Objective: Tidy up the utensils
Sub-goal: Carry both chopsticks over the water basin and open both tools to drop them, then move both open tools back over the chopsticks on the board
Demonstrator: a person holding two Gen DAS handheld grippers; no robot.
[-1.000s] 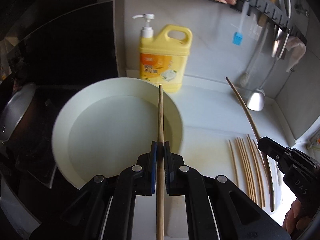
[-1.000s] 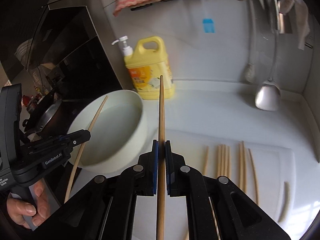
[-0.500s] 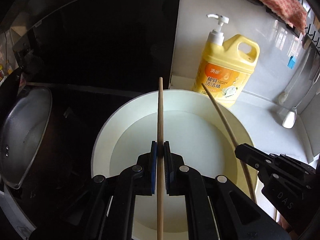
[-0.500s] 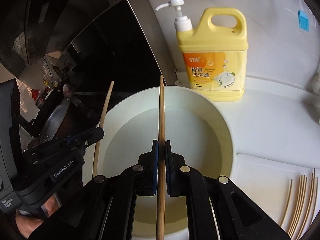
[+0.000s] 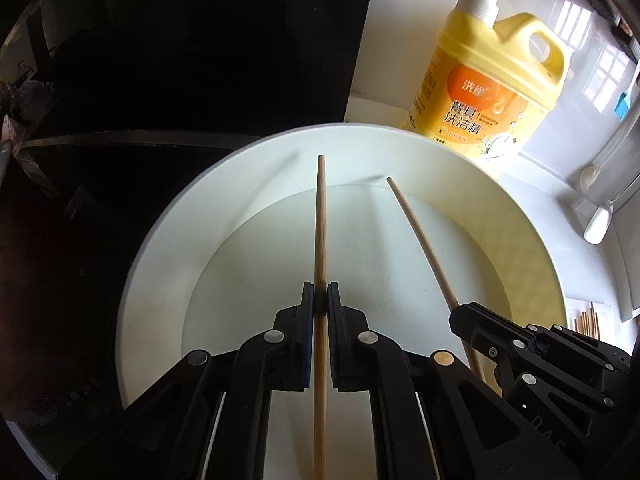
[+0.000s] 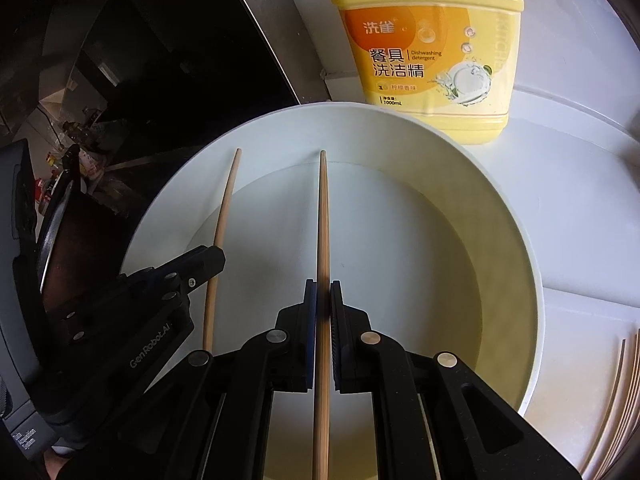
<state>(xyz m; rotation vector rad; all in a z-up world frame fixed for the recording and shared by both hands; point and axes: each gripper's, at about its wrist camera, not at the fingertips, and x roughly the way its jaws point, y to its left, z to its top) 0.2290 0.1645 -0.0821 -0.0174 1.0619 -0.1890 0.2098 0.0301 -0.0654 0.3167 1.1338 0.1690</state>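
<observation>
My left gripper [image 5: 320, 294] is shut on a wooden chopstick [image 5: 321, 224] whose tip hangs over a large white basin [image 5: 168, 216]. To its right in the same view, my right gripper [image 5: 460, 314] holds a second chopstick [image 5: 420, 236] that also reaches over the basin. In the right wrist view, my right gripper [image 6: 323, 292] is shut on its chopstick [image 6: 323, 220], and the left gripper [image 6: 218, 254] with its chopstick [image 6: 224, 208] shows at the left, above the basin [image 6: 516, 216]. Both sticks point down into the basin without touching its floor, as far as I can see.
A yellow dish-soap bottle [image 6: 428, 40] stands right behind the basin. Several more chopsticks [image 6: 624, 392] lie on a white board to the right. A dark stove and a pot [image 6: 52, 240] are at the left. A ladle [image 5: 600, 220] hangs at the wall.
Both grippers have carried their chopsticks leftward from the board and lower, so the sticks now hang close over the basin. The bottle looms larger.
</observation>
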